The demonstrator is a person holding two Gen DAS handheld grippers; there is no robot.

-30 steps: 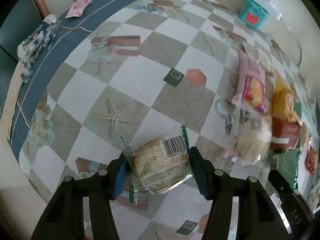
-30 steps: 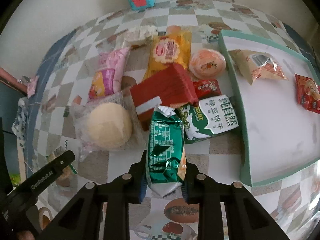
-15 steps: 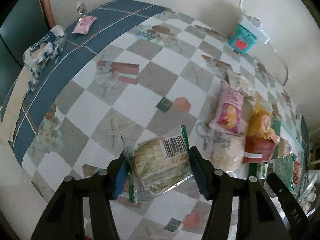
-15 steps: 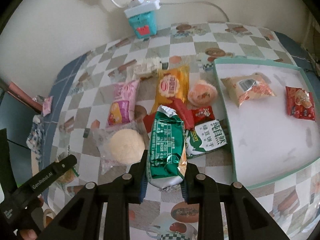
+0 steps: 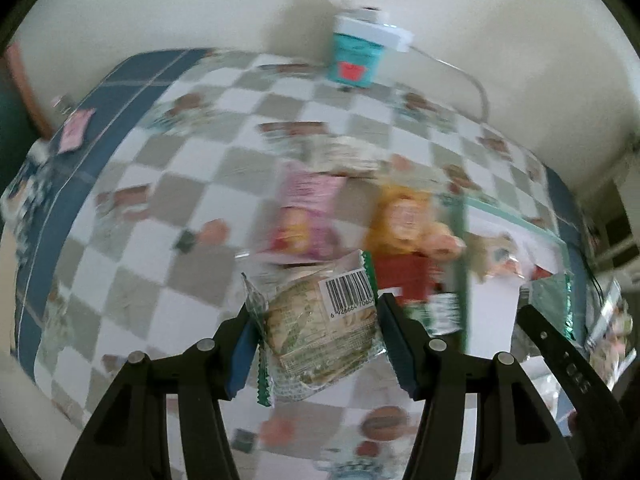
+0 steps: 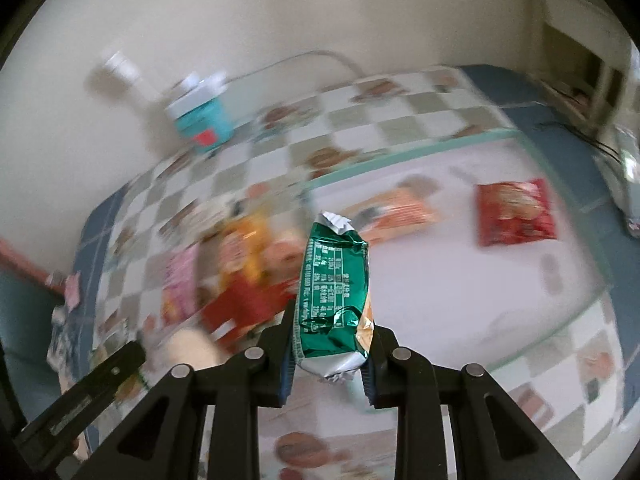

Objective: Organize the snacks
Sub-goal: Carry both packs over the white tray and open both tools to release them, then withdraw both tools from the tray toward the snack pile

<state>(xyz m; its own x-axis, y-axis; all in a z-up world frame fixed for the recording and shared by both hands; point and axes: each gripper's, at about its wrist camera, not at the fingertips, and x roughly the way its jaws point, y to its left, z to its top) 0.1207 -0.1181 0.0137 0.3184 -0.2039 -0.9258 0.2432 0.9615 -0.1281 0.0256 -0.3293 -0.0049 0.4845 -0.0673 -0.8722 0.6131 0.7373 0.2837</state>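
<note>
Gripping one snack each, two grippers hang above the checkered desk (image 5: 192,184). The left gripper (image 5: 316,330) has its fingers (image 5: 394,334) pressed on a clear-wrapped rice cracker pack (image 5: 316,332), low centre of its view. The right gripper (image 6: 328,354) pinches a green foil snack packet (image 6: 334,296) narrowly, centre frame. One teal-rimmed tray (image 6: 420,148) at the right holds two packets: one orange (image 6: 400,212), one red (image 6: 516,212). Blurred loose snacks lie left of it; their count is unclear.
</note>
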